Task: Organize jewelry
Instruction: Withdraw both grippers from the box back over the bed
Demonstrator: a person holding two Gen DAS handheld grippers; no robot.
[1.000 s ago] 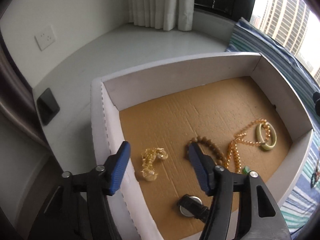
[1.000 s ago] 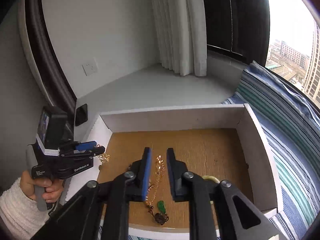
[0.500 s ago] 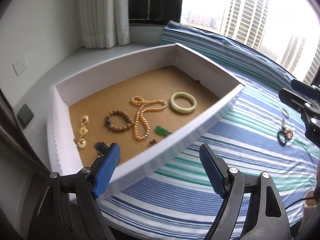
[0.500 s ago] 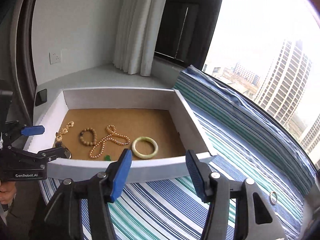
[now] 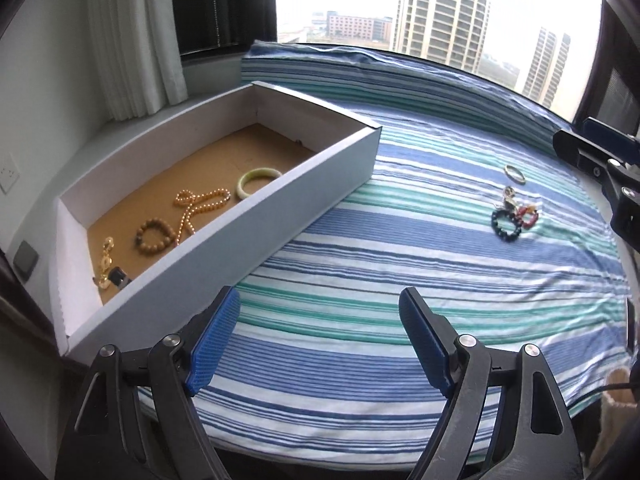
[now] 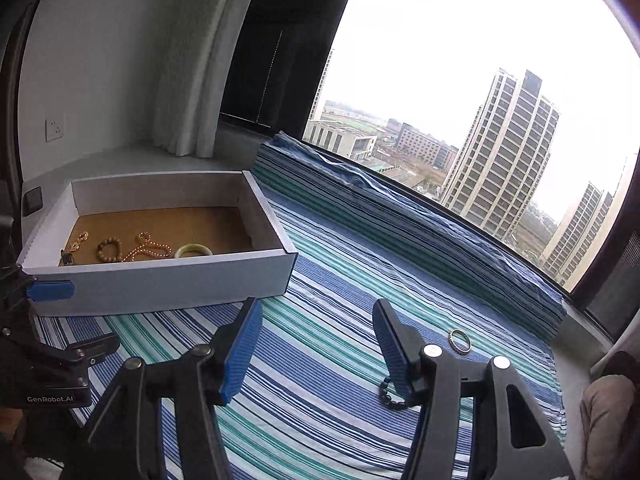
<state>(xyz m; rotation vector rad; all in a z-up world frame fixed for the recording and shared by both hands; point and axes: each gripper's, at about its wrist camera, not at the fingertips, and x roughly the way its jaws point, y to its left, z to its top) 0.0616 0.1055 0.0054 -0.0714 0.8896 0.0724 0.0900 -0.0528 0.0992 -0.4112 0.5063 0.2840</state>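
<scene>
Cardboard box (image 5: 332,168), white-walled with a brown corrugated floor, sits on a striped blue, teal and white cloth (image 5: 360,264). Inside lie a smooth pale green bangle (image 5: 258,181), an orange bead strand (image 5: 198,206), a round wooden bead bracelet (image 5: 156,236) and a gold chain (image 5: 105,260). Out on the cloth rest a dark bead bracelet (image 5: 506,224) and a thin metal ring (image 6: 460,341). Left gripper (image 5: 320,344) and right gripper (image 6: 318,348) both hover released, ribbed blue pads apart, grasping nothing.

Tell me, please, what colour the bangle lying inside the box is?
The bangle is pale green, almost cream; it shows best in the left wrist view.
</scene>
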